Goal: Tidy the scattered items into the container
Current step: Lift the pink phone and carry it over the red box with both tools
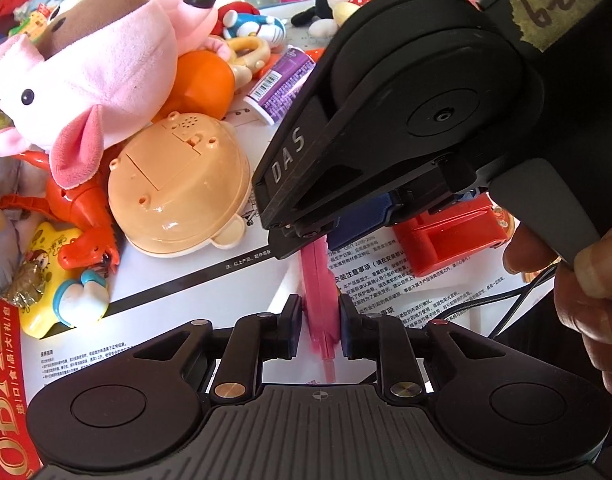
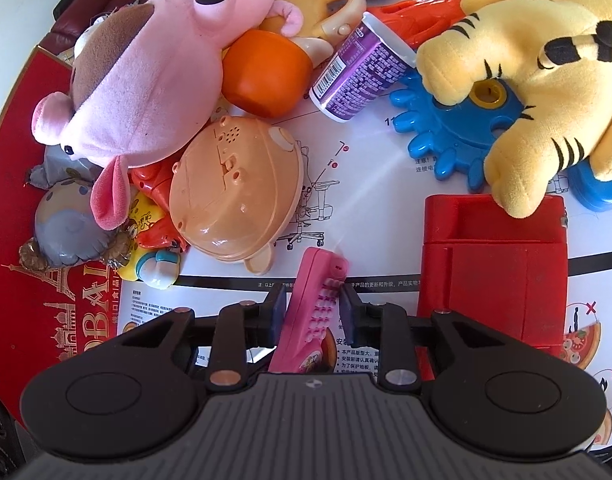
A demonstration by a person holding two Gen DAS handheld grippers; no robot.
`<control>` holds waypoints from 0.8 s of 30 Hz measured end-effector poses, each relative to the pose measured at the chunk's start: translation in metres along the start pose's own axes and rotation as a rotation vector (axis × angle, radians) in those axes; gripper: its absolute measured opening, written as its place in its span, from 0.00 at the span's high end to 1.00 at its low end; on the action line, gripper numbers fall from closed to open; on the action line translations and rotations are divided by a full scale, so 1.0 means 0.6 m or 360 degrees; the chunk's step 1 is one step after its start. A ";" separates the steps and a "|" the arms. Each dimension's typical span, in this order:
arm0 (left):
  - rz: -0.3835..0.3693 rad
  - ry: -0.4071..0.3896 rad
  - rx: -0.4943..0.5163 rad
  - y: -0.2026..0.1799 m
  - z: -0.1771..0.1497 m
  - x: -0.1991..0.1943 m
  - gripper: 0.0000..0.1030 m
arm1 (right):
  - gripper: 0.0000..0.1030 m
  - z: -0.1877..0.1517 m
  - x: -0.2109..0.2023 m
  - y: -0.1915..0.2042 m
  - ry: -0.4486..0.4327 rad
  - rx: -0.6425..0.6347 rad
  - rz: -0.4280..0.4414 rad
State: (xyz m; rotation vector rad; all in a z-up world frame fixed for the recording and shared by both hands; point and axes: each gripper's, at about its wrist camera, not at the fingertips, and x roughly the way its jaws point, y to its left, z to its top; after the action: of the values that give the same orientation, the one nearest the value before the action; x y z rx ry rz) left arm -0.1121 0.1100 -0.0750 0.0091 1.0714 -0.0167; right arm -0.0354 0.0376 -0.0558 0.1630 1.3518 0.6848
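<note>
A pink toy phone (image 2: 314, 312) stands between the fingers of my right gripper (image 2: 312, 312), which is shut on it. In the left wrist view the same pink phone (image 1: 320, 300) shows edge-on between the fingers of my left gripper (image 1: 321, 326), which also closes on it, while the right gripper's black body (image 1: 386, 120) reaches in from above. A red plastic box (image 2: 494, 272) lies just right of the phone and shows in the left wrist view (image 1: 450, 240) too. Toys lie scattered on a printed paper sheet (image 2: 370, 184).
A pink plush pig (image 2: 153, 80), a tan plastic toy (image 2: 229, 196), an orange ball (image 2: 265, 76), a purple cup (image 2: 358, 72), a blue gear toy (image 2: 454, 136) and a yellow tiger plush (image 2: 546, 76) crowd the far side. A red printed box (image 2: 37, 240) is at left.
</note>
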 end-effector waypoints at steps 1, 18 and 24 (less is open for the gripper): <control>-0.0003 0.0002 0.0000 0.003 -0.001 -0.001 0.73 | 0.69 0.002 -0.008 -0.011 0.0001 0.0008 0.0005; 0.0058 -0.0043 0.0013 0.046 0.007 -0.055 0.89 | 0.69 0.013 -0.054 0.000 -0.0091 -0.0022 0.0009; 0.0139 -0.0204 0.0035 0.069 0.030 -0.128 0.88 | 0.69 0.030 -0.105 0.039 -0.0257 -0.0107 0.0085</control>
State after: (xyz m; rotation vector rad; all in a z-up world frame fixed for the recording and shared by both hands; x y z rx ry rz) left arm -0.1323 0.1515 0.0009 0.0738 0.9419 0.0492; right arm -0.0304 0.0273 0.0128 0.1969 1.1717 0.7452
